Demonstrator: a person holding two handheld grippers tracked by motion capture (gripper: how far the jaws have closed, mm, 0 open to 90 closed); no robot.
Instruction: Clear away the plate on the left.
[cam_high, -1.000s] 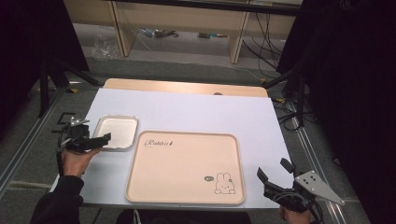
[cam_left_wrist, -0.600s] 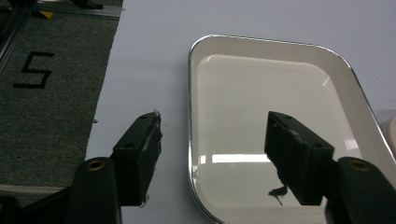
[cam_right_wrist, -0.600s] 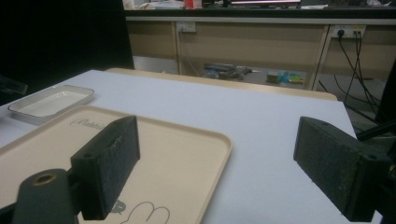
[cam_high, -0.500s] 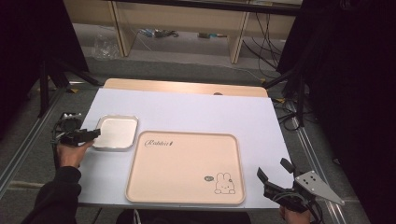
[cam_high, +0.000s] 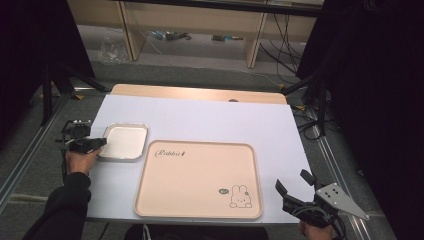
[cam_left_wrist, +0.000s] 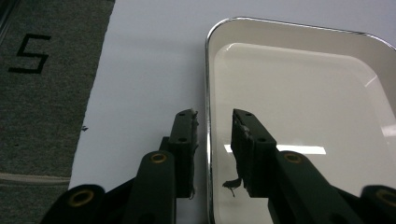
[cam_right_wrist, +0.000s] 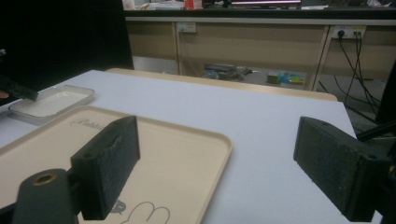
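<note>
A small white metal-rimmed tray (cam_high: 125, 142) lies empty at the table's left. My left gripper (cam_high: 101, 143) sits at its left rim. In the left gripper view the jaws (cam_left_wrist: 212, 114) stand a little apart, one outside the rim and one over the tray's inside (cam_left_wrist: 299, 93), without pinching the rim. A large beige tray (cam_high: 200, 175) with a rabbit drawing lies in the middle, also empty. My right gripper (cam_high: 292, 181) hovers off the table's near right corner, wide open with nothing between its jaws (cam_right_wrist: 217, 130), facing the beige tray (cam_right_wrist: 177, 140).
A white sheet (cam_high: 220, 120) covers the tabletop, with a wooden strip (cam_high: 200, 93) along the far edge. Grey carpet with a taped "5" (cam_left_wrist: 30, 53) lies left of the table. Wooden shelving (cam_right_wrist: 261, 42) and cables stand behind.
My left hand has drawn back to the left and levelled out, its jaws now at the small tray's left rim. The right gripper has not moved.
</note>
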